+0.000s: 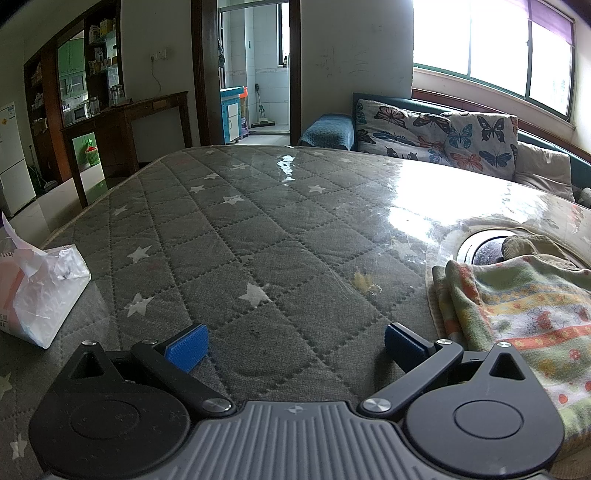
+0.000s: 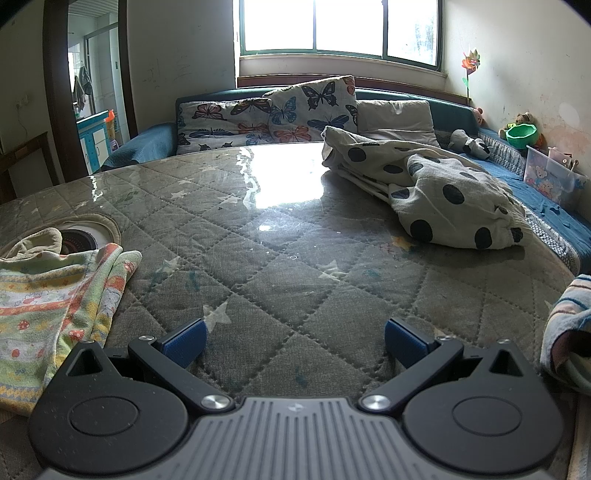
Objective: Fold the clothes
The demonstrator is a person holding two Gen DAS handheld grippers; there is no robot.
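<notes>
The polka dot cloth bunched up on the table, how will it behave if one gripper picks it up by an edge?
The polka dot cloth lies crumpled in soft folds, so it will likely hang floppy and unfurl. It looks like thin fabric, probably light. The table cover is glossy, so it may slide when tugged.

Blown-out window (image 2: 340,26) daylight, tabletop (image 1: 424,199) glare, fisheye-bent edges.

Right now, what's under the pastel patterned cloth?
The pastel patterned cloth lies on the quilted star tabletop, overlapping a round hole in it. Whatever is beneath the cloth is hidden.
</notes>
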